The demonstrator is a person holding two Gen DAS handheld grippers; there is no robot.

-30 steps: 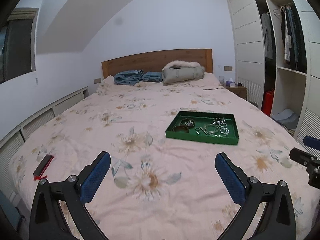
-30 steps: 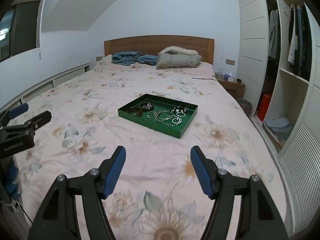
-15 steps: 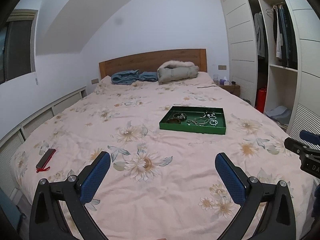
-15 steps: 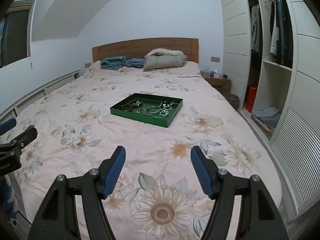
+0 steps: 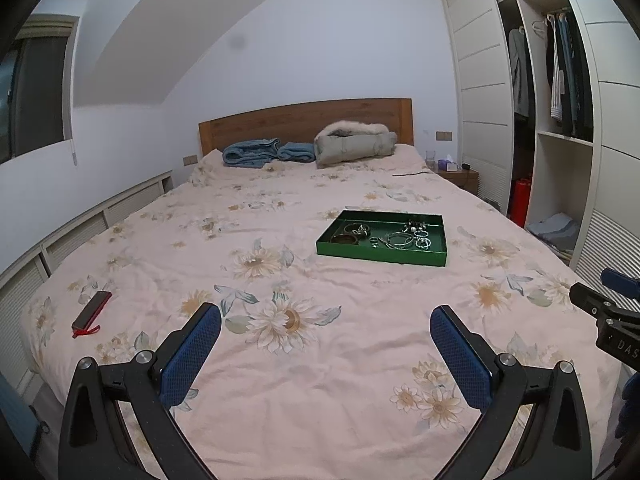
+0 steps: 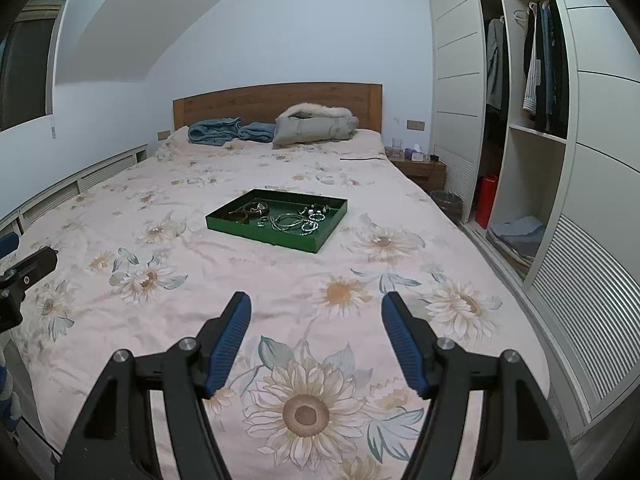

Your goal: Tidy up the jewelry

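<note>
A green tray (image 5: 380,255) lies on the flowered bedspread, mid-bed; it also shows in the right wrist view (image 6: 264,234). In it lie silver bracelets and rings (image 5: 402,238) (image 6: 294,221) and darker bangles (image 5: 346,238) (image 6: 242,216). My left gripper (image 5: 325,322) is open and empty, over the foot of the bed, well short of the tray. My right gripper (image 6: 316,312) is open and empty, also well short of the tray. The right gripper's tip shows at the right edge of the left wrist view (image 5: 612,304).
A black and red flat object (image 5: 92,314) lies near the bed's left edge. Folded blue blankets (image 5: 266,153) and a grey jacket (image 5: 354,142) lie by the headboard. An open wardrobe (image 6: 532,128) stands right, a nightstand (image 6: 420,170) beside the bed.
Both grippers drew back and rose from the bed, then the view steadied; the tray now looks farther away than one second ago. Both grippers stayed open.
</note>
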